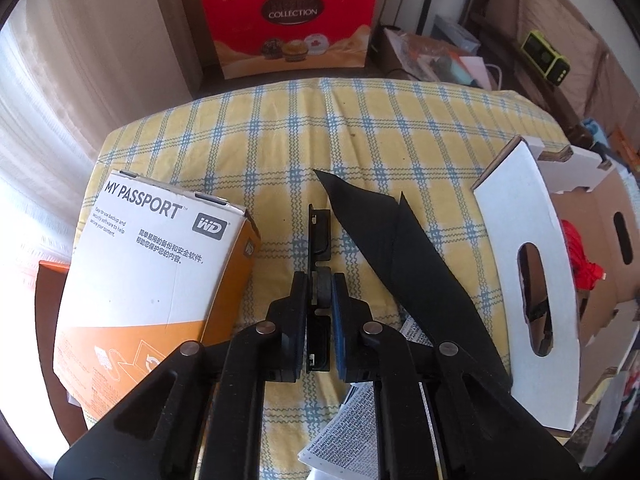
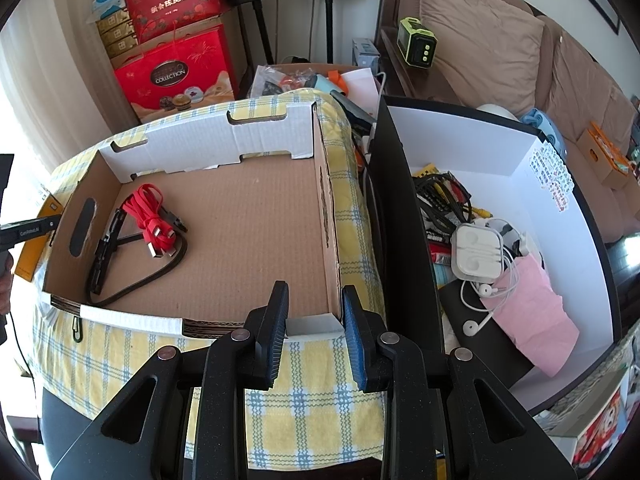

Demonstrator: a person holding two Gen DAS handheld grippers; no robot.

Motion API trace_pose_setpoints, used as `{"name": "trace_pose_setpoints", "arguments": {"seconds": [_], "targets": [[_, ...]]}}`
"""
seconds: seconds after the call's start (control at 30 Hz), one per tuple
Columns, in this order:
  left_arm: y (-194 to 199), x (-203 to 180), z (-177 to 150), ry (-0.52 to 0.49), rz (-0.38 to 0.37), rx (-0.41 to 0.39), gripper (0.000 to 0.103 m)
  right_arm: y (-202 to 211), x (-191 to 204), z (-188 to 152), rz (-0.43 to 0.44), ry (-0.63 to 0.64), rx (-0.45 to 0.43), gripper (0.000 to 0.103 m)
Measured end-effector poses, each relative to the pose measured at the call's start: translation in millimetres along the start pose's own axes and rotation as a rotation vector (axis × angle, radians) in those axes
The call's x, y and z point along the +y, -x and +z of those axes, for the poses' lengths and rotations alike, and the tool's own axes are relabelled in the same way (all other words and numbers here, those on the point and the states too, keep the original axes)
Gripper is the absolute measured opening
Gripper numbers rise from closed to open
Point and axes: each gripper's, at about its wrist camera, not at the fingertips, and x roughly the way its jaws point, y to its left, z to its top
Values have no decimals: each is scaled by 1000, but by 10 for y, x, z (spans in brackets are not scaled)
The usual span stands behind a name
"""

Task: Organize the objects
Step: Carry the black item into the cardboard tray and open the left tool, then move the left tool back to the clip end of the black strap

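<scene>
My left gripper (image 1: 321, 280) points down at the yellow checked cloth (image 1: 280, 140) and is shut on a thin black bracket (image 1: 319, 236) that stands on edge. A white and orange hard-drive box (image 1: 160, 272) lies to its left, a black pouch (image 1: 400, 256) to its right. My right gripper (image 2: 316, 308) is shut on the near right corner of the open cardboard box (image 2: 240, 216); one finger is inside the wall, one outside. In the box lie a red cable (image 2: 148, 216) and a black bracket with a cord (image 2: 105, 254).
Right of the cardboard box stands a white-lined bin (image 2: 560, 200) holding an earphone case (image 2: 478, 250), tangled cables (image 2: 440, 196) and a pink cloth (image 2: 528, 312). A printed leaflet (image 1: 352, 432) lies under my left gripper. A red gift bag (image 1: 292, 20) stands beyond the cloth's far edge.
</scene>
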Motion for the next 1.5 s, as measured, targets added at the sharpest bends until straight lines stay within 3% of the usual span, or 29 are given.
{"name": "trace_pose_setpoints", "arguments": {"seconds": [0.17,0.33,0.53,0.77,1.03,1.1,1.37,1.5], "targets": [[307,-76,17,4,-69,-57,10,0,1,0,-1,1,0,27],[718,-311,61,-29,-188,-114,10,0,2,0,1,-1,0,27],[873,-758,37,-86,-319,-94,10,0,3,0,1,0,0,27],[760,-1183,-27,-107,-337,-71,10,1,8,-3,1,1,0,27],[565,-1418,-81,-114,-298,-25,12,3,-4,-3,7,-2,0,27],[555,-1406,-94,-107,-301,-13,24,2,-4,-3,7,-2,0,27],[803,-1135,-69,-93,-315,-63,39,7,-1,-3,6,-2,-1,27],[917,-895,-45,-69,-270,-100,50,11,6,2,8,-3,-1,27]]}}
